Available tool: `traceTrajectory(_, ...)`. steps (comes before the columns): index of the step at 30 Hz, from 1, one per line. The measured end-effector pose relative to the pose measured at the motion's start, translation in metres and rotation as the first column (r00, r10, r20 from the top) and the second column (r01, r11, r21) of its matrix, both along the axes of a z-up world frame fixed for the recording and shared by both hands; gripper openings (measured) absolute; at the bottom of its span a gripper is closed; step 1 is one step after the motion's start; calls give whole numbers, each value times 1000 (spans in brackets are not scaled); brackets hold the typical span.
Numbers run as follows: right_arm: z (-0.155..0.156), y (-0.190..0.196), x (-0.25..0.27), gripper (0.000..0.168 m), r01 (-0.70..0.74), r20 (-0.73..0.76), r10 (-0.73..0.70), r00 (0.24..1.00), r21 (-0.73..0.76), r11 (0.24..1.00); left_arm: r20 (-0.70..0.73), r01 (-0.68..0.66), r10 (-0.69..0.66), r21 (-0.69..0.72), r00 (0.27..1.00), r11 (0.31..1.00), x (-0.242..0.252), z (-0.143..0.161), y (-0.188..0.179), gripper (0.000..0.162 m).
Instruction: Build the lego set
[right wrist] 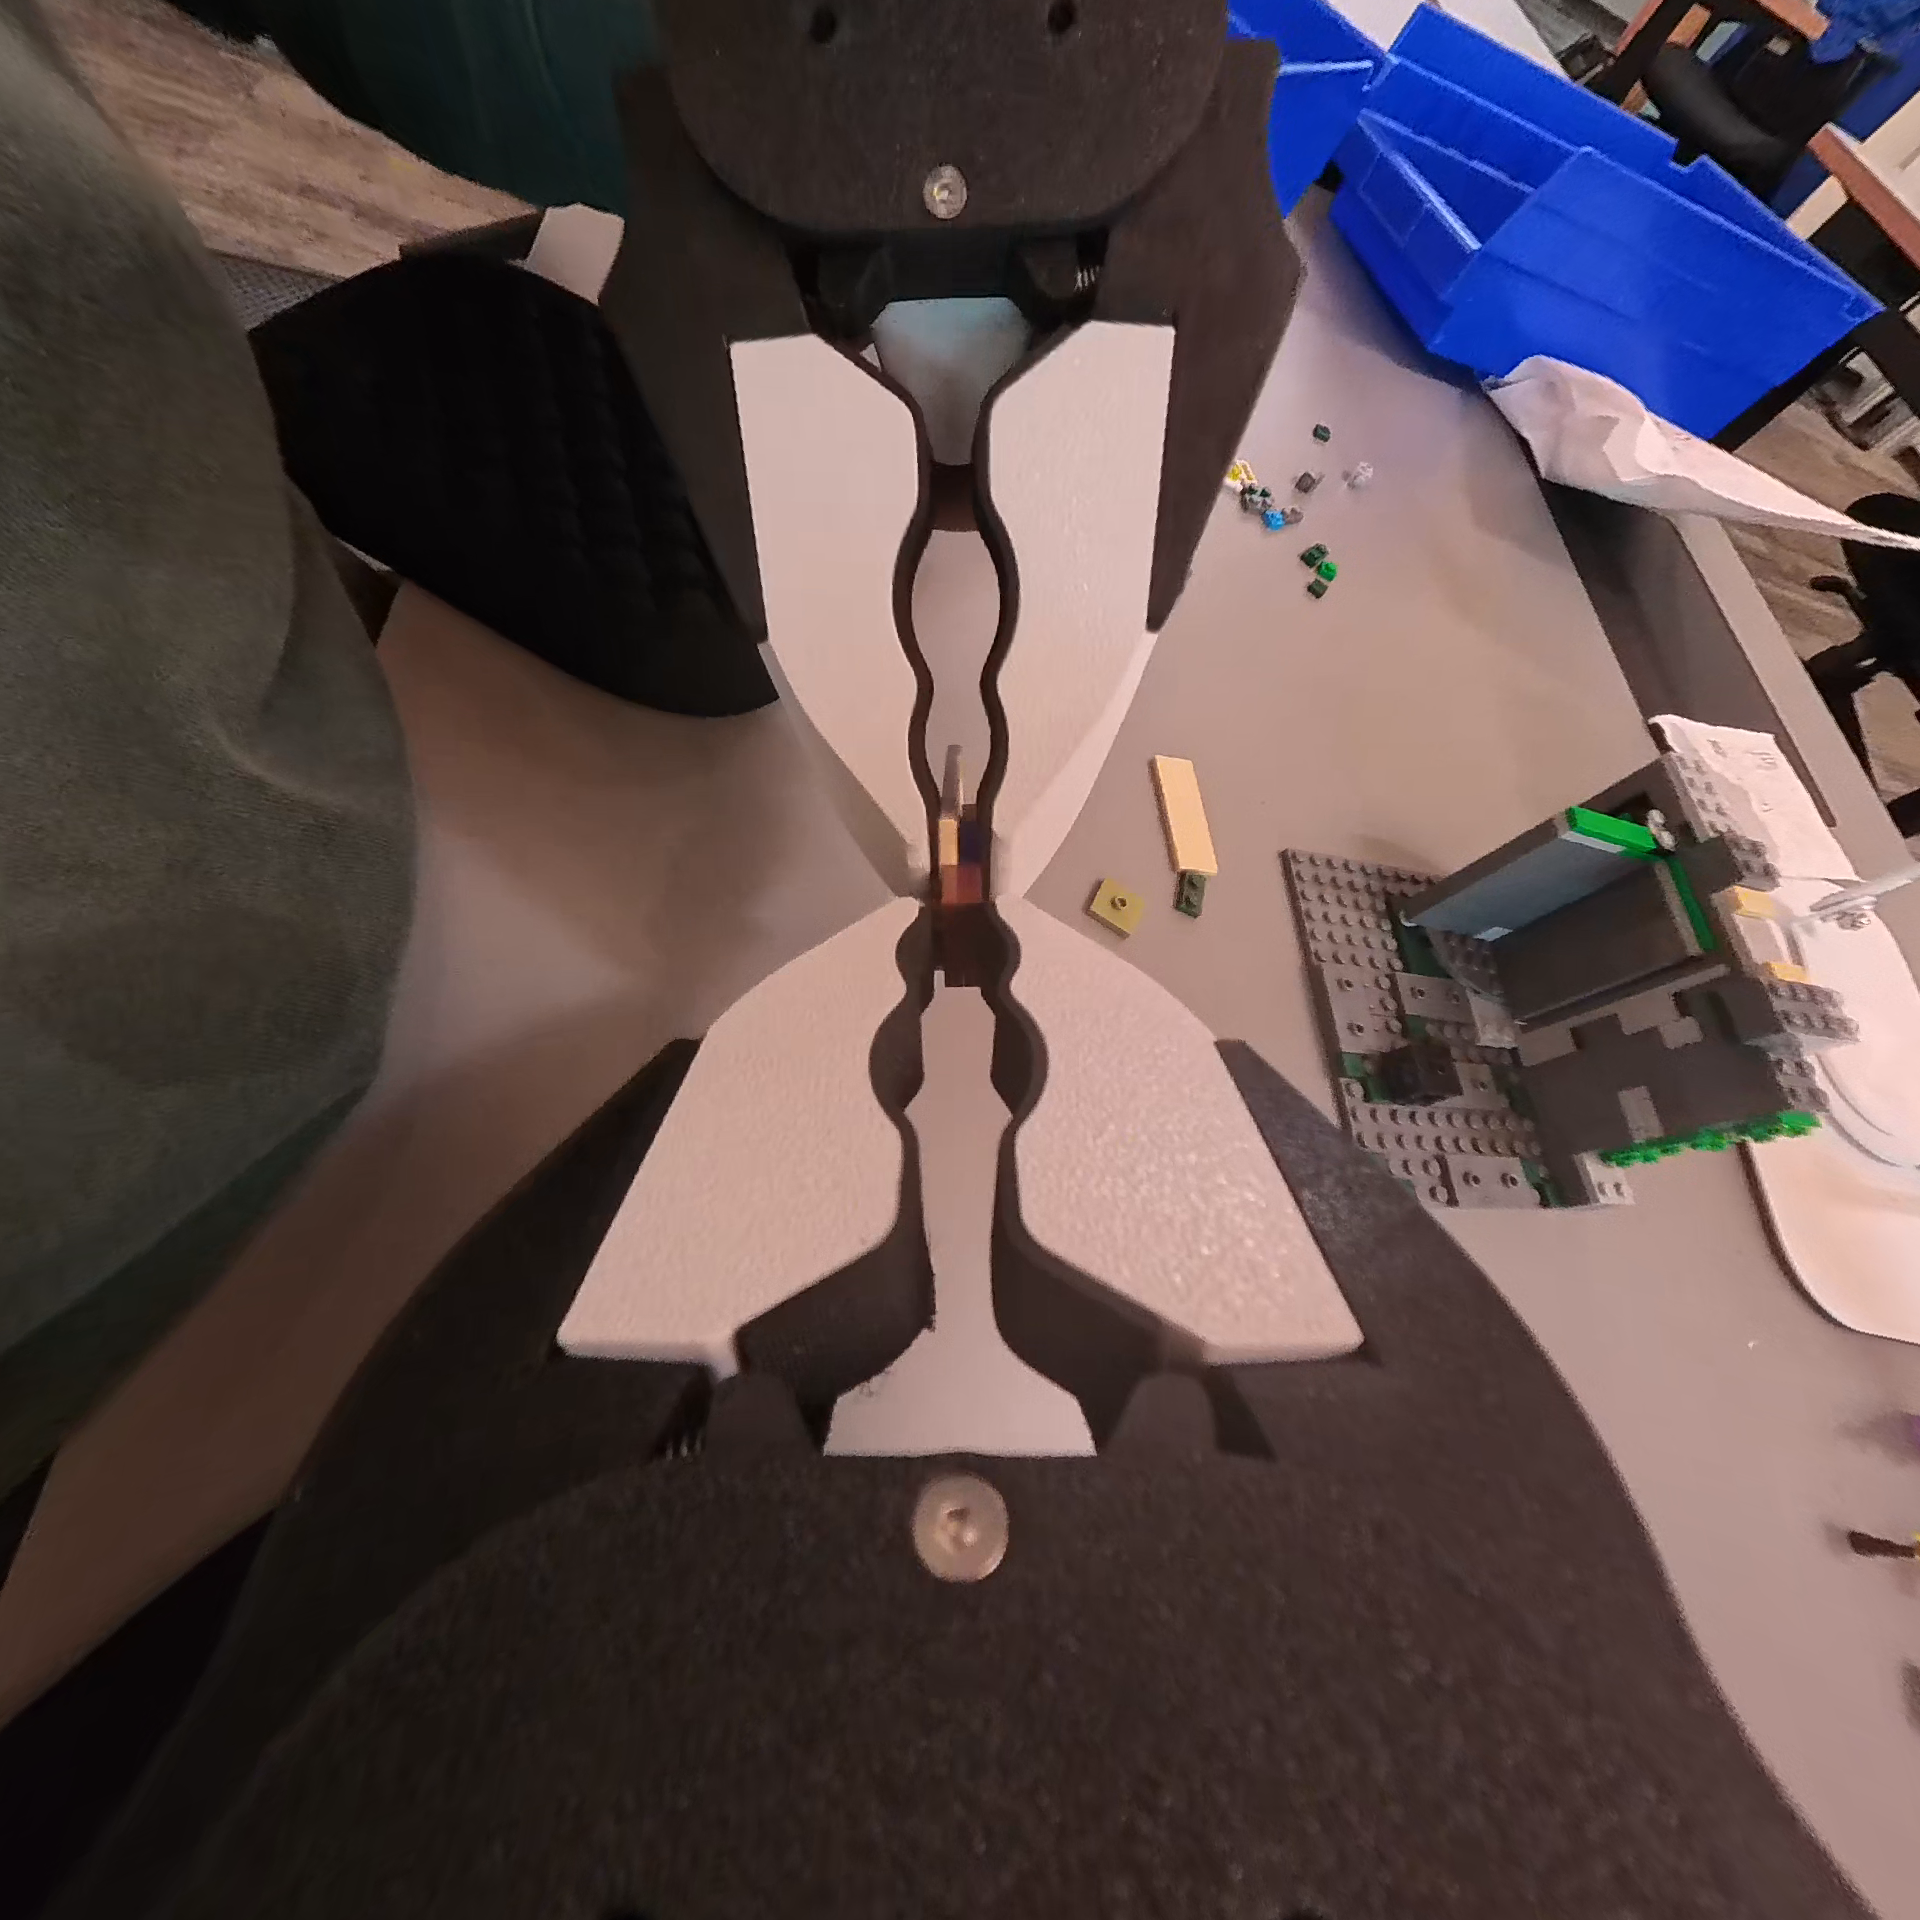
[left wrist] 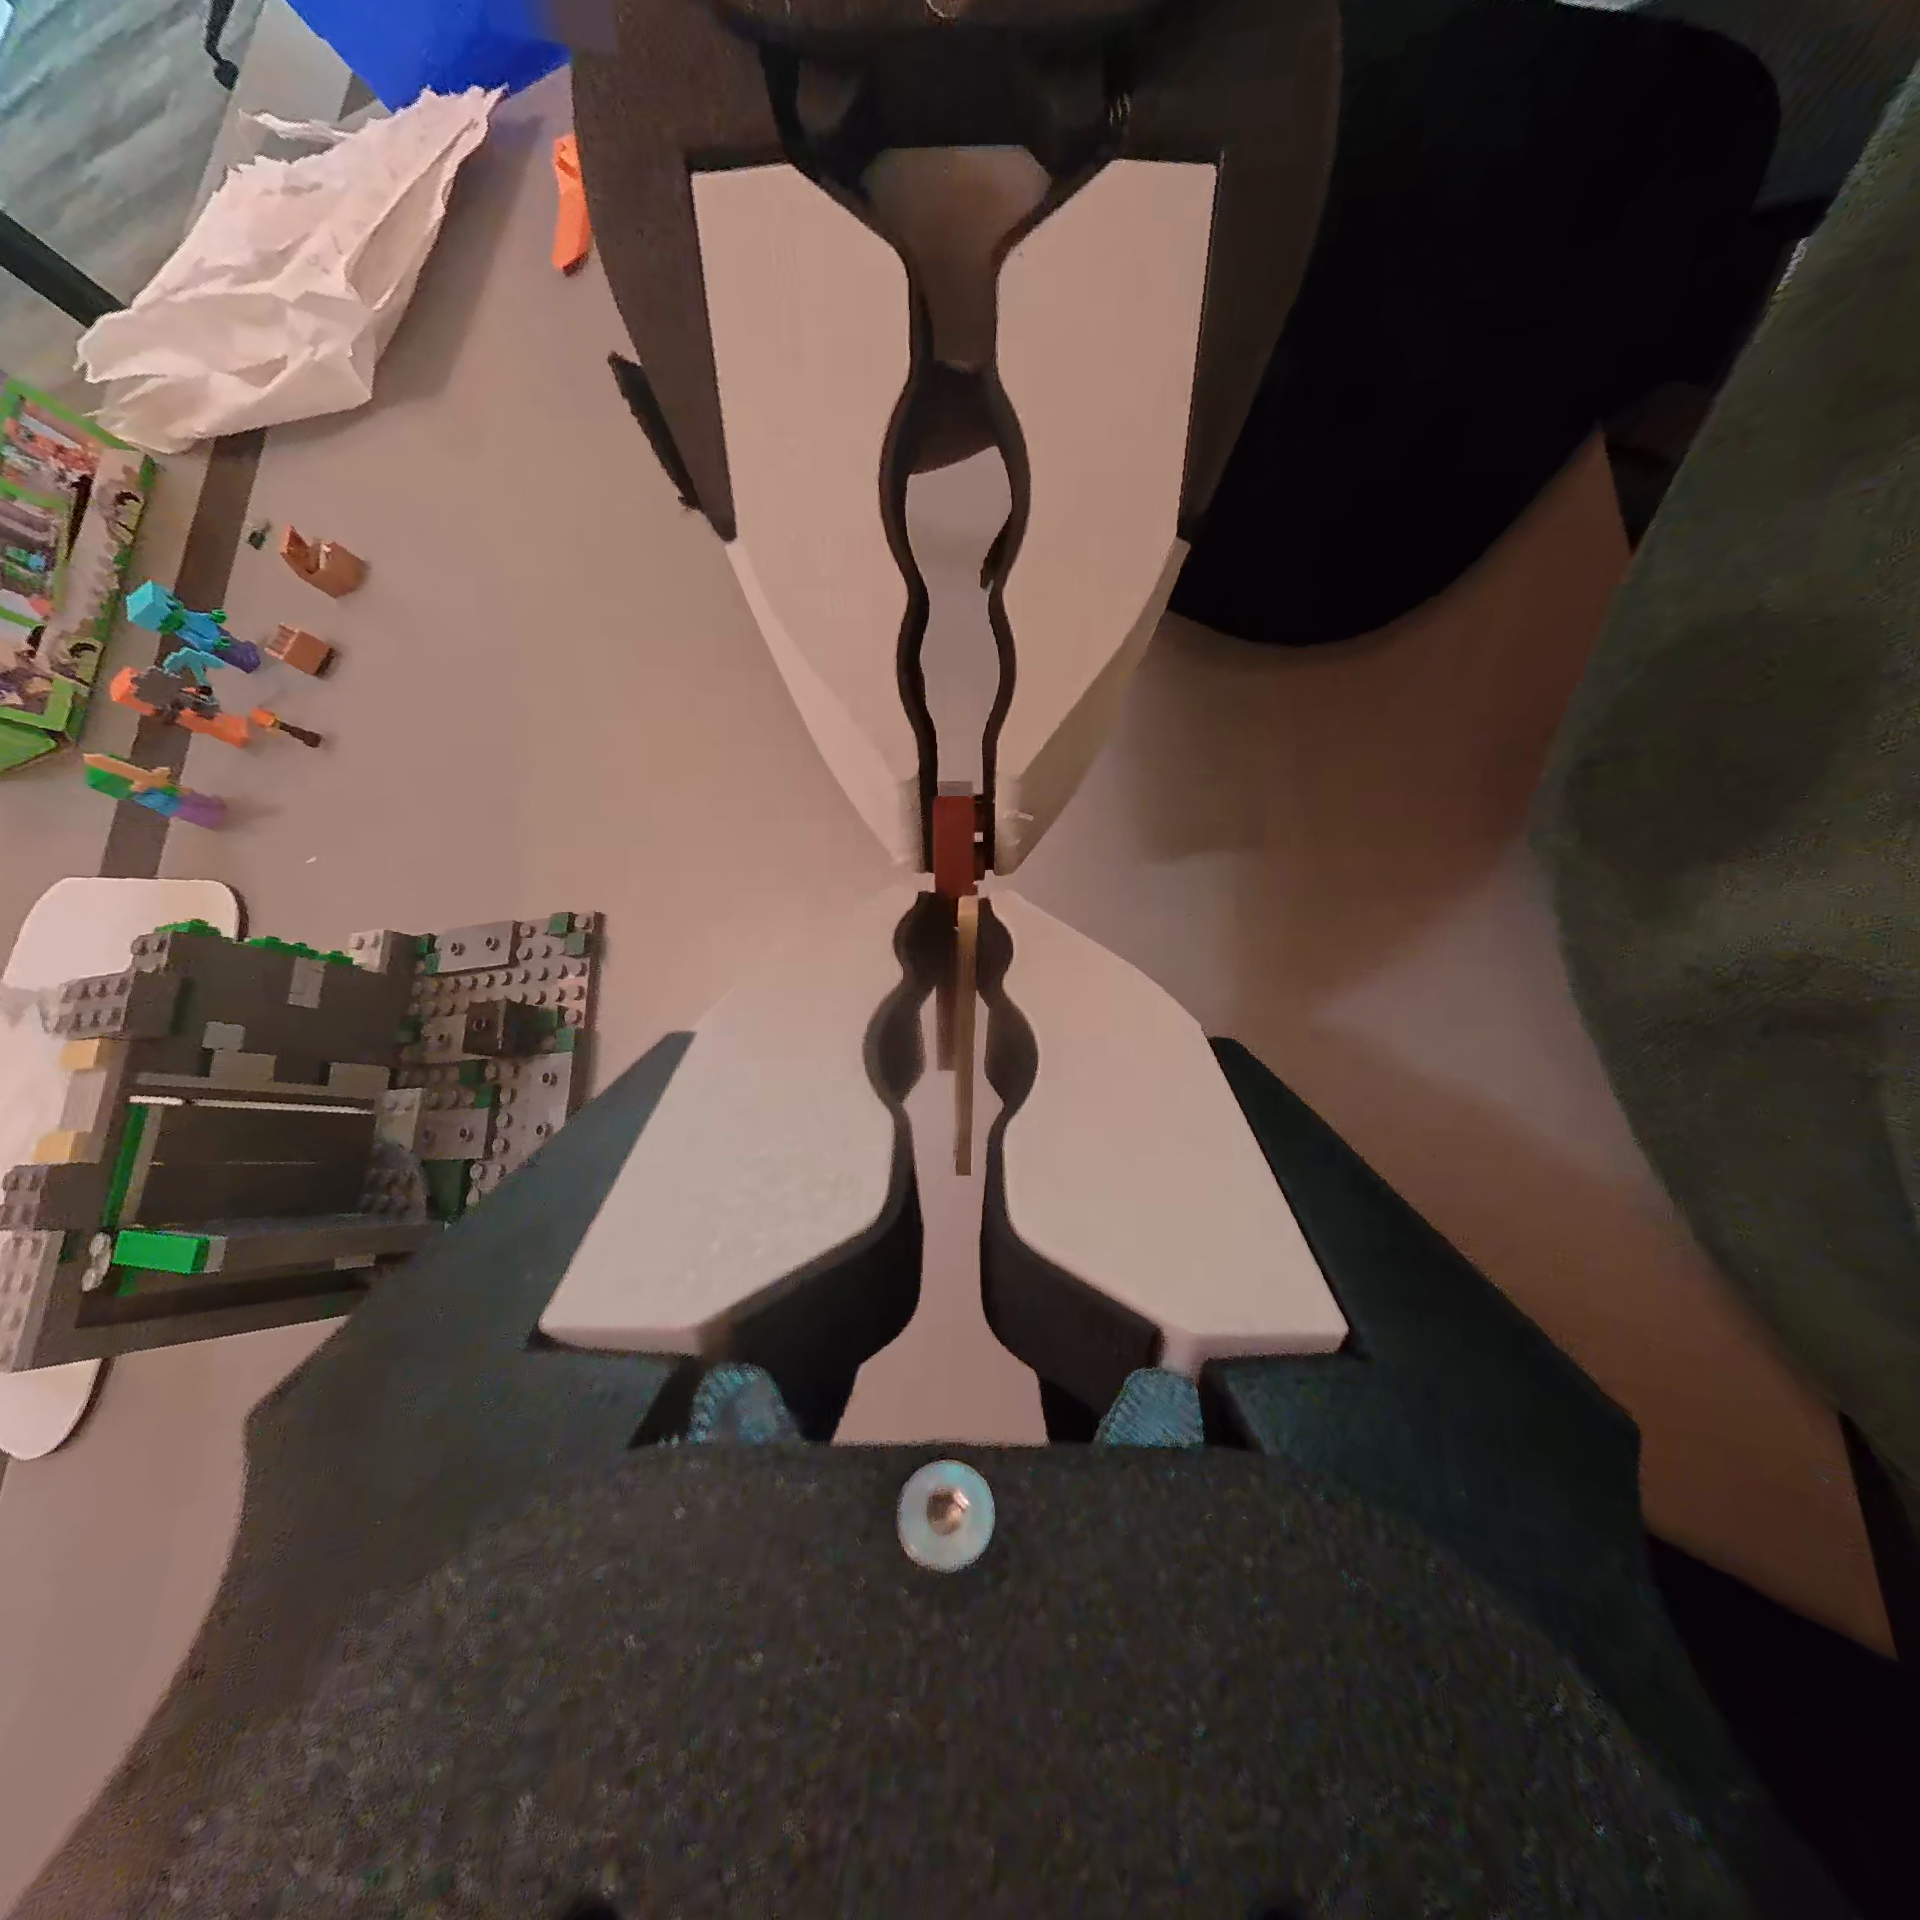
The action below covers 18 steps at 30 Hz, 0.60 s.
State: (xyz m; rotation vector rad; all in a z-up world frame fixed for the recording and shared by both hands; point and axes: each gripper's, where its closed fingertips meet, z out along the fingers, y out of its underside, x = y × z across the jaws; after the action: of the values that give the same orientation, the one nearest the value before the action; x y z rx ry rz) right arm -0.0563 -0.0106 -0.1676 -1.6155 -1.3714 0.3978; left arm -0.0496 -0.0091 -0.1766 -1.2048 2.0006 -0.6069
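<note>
My two grippers meet tip to tip above the table edge. My left gripper (left wrist: 956, 912) is shut on a thin tan plate (left wrist: 965, 1039) held edge-on. My right gripper (right wrist: 961, 920) is shut on a small reddish-brown brick (right wrist: 962, 889). In the left wrist view the right gripper (left wrist: 956, 847) comes in from the top with the brick (left wrist: 951, 842) touching the plate's end. In the right wrist view the left gripper (right wrist: 956, 862) comes in from the top with the tan plate (right wrist: 948, 831). The grey and green lego build (left wrist: 260, 1091) (right wrist: 1610, 987) stands on its studded baseplate (right wrist: 1340, 935).
Loose on the table are a long tan tile (right wrist: 1184, 816), an olive plate (right wrist: 1117, 906), small bits (right wrist: 1288, 499), minifigures (left wrist: 187, 665) and brown pieces (left wrist: 322, 561). Crumpled white paper (left wrist: 281, 270), a set box (left wrist: 52, 582) and blue bins (right wrist: 1558, 208) lie farther off. A person's green clothing (right wrist: 156, 727) is close. Only a small space, under 4 cm, lies between the two pairs of fingers. Both grippers' tips are roughly 15 centimeters from the long tan tile (right wrist: 1184, 816).
</note>
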Motion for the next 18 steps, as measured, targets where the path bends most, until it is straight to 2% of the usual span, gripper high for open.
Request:
traceTrajectory(15, -3, -1, 0, 8, 15, -9, -14, 1000, 30, 999, 14, -26, 26, -11, 1000, 1000, 0, -4, -1, 7)
traceTrajectory(18, -4, 1, 0, 8, 18, -42, -18, 999, -3, 1000, -1, -7, 7, 52, 1000, 999, -1, -5, 1, 8)
